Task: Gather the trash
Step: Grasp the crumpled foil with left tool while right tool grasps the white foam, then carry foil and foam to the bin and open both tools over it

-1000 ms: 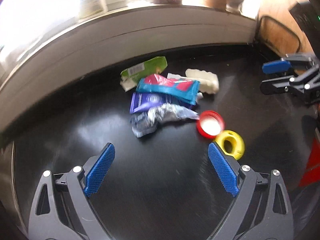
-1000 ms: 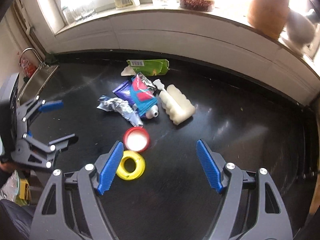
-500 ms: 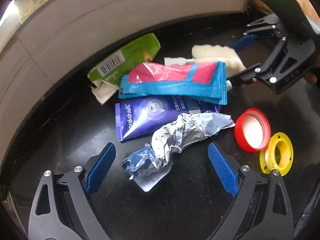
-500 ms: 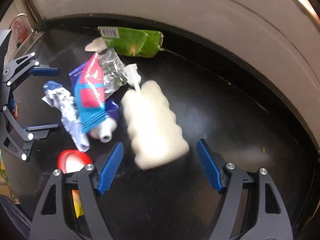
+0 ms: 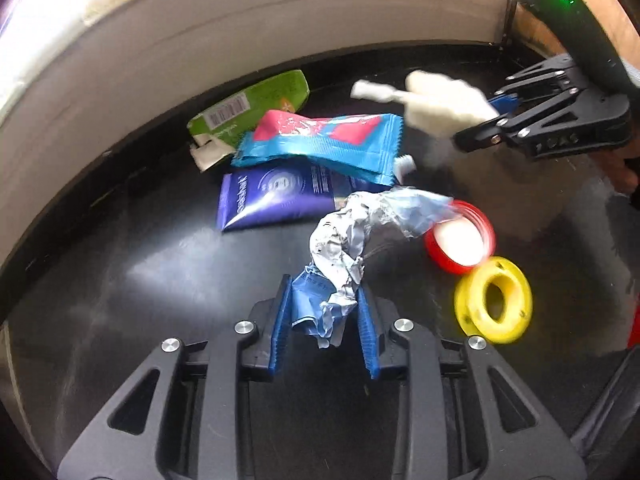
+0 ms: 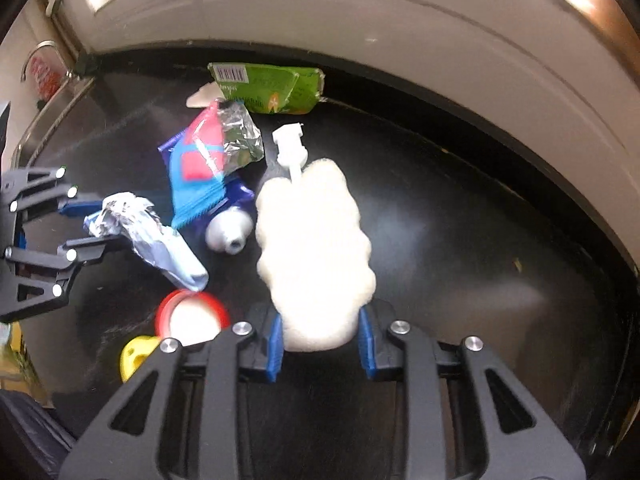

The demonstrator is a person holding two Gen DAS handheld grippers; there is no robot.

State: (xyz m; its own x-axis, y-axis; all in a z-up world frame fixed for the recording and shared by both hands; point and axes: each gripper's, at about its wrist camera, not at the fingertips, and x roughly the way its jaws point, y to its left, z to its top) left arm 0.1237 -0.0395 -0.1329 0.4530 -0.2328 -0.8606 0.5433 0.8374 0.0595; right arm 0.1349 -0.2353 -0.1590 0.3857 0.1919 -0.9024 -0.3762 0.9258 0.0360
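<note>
My left gripper (image 5: 323, 320) is shut on a crumpled silver-blue foil wrapper (image 5: 352, 240), which also shows in the right wrist view (image 6: 140, 236). My right gripper (image 6: 320, 340) is shut on a white wavy sponge with a handle stub (image 6: 316, 248), which also shows in the left wrist view (image 5: 440, 104). On the black counter lie a blue-red wrapper (image 5: 320, 144), a purple tube (image 5: 272, 196), a green packet (image 5: 248, 104), a red cap (image 5: 460, 240) and a yellow ring (image 5: 494, 300).
A white tiled wall (image 6: 360, 32) curves behind the black counter (image 6: 480, 240). A sink edge (image 6: 52, 108) lies at far left in the right wrist view. A white paper scrap (image 5: 206, 154) lies by the green packet.
Both grippers moved in and closed: the left onto the foil wrapper, the right onto the white sponge. Both items look slightly lifted and blurred.
</note>
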